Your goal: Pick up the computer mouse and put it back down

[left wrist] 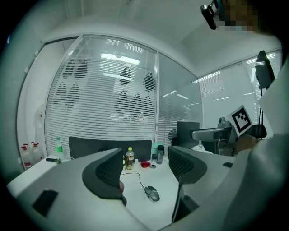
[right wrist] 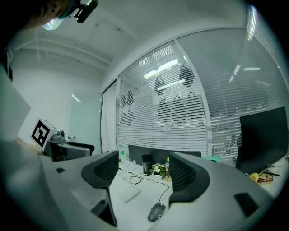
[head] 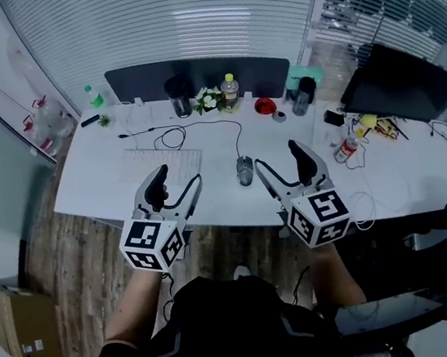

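left gripper (head: 178, 181): jaws spread wide with nothing between them; it is held above the near edge of the desk (head: 94, 196)
right gripper (head: 279, 161): jaws spread wide and empty too, level with the left one
mouse (head: 244, 169): lies flat on the desk between the two grippers, just ahead of the inner fingertips, touching neither; in the left gripper view it sits beyond the gap toward the right finger, in the right gripper view low under the gap
cable (head: 240, 134): runs from the mouse away from the fingers, looping toward the dark panel (head: 197, 78)
keyboard (head: 160, 164): just beyond the left gripper's fingertips, well apart from the mouse
near edge: runs under both gripper bodies; the marker cubes hang out past it over the wooden floor (head: 78, 260)
open room: bare white desk on both sides of the mouse, between it and the keyboard, and past the right gripper's outer finger up to a can (head: 345, 149)
far edge: black cup (head: 179, 96), flowers (head: 209, 100) and bottle (head: 230, 90) stand along the dark panel, well beyond the fingertips
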{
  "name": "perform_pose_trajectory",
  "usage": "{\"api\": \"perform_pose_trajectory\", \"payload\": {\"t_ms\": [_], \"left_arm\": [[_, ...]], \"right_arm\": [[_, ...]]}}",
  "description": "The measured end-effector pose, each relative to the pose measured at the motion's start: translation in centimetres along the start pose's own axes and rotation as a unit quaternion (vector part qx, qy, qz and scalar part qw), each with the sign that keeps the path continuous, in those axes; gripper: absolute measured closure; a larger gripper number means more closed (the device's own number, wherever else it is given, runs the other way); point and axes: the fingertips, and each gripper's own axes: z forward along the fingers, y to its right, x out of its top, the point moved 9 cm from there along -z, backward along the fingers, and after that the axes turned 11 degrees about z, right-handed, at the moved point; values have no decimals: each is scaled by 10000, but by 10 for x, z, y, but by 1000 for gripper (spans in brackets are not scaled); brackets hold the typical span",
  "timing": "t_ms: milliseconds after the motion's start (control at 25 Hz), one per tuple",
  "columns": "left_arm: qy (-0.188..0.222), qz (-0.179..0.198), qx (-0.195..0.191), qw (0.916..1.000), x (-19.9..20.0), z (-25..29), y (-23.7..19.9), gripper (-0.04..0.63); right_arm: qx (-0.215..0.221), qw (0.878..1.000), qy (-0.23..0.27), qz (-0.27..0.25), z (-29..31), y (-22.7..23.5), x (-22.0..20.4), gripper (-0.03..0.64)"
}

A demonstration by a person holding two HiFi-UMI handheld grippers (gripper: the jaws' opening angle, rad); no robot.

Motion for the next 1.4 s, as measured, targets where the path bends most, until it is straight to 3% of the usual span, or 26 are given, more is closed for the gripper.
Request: {"api": "perform_pose_trajectory", "payload": {"t_ms": [440, 720, 1000, 1400], "left_arm": [[34, 115, -340, 9994, 0, 48, -33, 269], [194, 118, -627, 9978, -9, 63, -94, 270], [213, 36, -1190, 9927, -20, 80, -149, 270], [134, 39, -1679, 9857, -45, 102, -187, 270]], "right_arm": [[-286, 9995, 30, 108, 38, 13, 0, 273], [-812, 9966, 42, 101, 82, -8, 3, 272], [-1314, 9913, -46, 75, 122, -31, -1, 272], [-1940, 9807, -183, 171, 153, -48, -16, 264]]}}
